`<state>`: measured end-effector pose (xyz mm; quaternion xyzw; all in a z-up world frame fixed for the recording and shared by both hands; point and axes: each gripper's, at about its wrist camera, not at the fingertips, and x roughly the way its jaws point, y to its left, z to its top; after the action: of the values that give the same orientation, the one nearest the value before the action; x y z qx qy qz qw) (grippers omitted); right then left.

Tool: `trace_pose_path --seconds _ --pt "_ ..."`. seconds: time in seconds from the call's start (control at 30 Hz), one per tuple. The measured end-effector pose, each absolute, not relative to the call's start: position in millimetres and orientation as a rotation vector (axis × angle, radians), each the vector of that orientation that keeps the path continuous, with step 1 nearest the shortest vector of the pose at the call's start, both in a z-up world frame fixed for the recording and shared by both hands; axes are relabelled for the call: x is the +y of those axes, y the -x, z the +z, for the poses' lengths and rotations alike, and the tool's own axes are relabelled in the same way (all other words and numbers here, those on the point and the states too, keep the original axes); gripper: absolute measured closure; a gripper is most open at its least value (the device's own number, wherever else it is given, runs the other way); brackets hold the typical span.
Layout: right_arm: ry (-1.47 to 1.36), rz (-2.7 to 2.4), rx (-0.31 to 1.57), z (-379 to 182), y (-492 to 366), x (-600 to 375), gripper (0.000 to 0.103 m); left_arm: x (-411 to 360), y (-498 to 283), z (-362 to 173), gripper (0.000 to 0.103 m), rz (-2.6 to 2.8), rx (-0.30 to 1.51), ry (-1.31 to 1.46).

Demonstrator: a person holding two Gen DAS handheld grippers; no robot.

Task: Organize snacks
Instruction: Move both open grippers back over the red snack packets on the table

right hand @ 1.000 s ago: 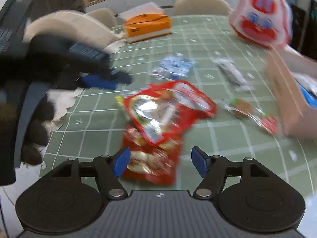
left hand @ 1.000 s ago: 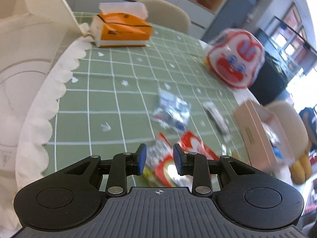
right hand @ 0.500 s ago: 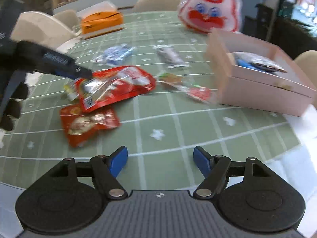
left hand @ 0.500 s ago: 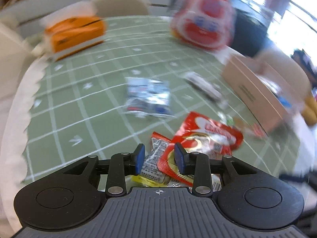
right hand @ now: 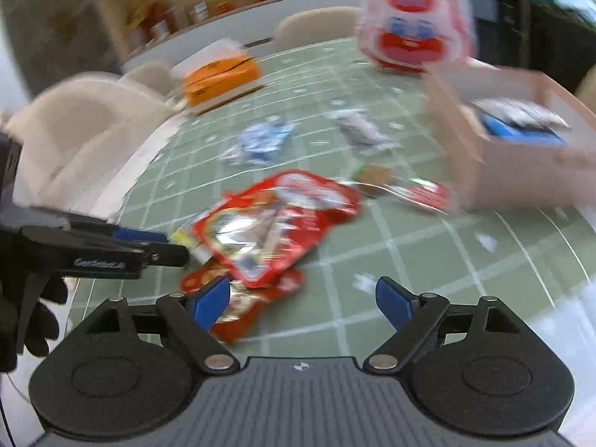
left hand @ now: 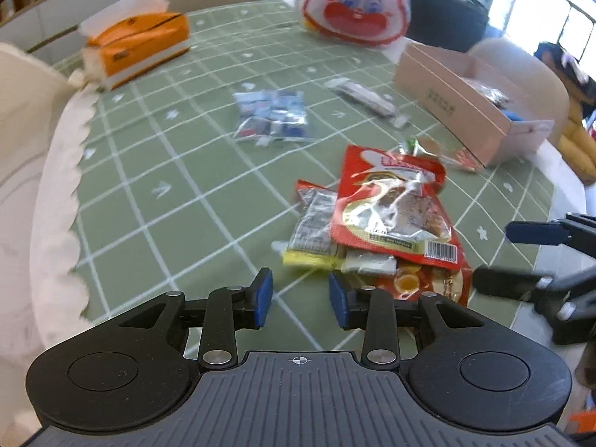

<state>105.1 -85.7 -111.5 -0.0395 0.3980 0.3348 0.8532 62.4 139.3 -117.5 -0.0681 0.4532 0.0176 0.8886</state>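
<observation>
I find my left tool (left hand: 300,296) parted with nothing between its pads, low over the green-checked worktop (left hand: 156,171), just short of the snack pile. My right tool (right hand: 301,300) is opening, wide and empty. The red snack pouch (left hand: 391,208) lies atop a smaller packet (left hand: 314,229) near the worktop's front edge. The pink box (left hand: 458,106) sits beyond, already holding items.

Motion blur smears the right wrist view, so the print on the red packet (right hand: 275,219) can't be read. That packet half covers an orange-red pouch (right hand: 238,298) below it. The pink box (left hand: 462,100) hides most of its contents, and the right edge crops the right hand-held gripper (left hand: 521,257).
</observation>
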Motion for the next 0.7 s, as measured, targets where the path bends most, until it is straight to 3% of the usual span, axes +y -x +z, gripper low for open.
trace_pose_path --seconds 0.27,0.53,0.7 --pt "0.478 0.624 0.659 -114 -90 -46 0.016 154 -51 -106 0.066 -0.003 0.873 0.264" --pt "0.285 0.552 0.860 -113 -114 -81 0.017 147 -99 -88 0.066 -0.097 0.781 0.386" --pt "0.254 0.523 0.887 -124 -108 -99 0.017 120 -146 -103 0.066 -0.089 0.877 0.301"
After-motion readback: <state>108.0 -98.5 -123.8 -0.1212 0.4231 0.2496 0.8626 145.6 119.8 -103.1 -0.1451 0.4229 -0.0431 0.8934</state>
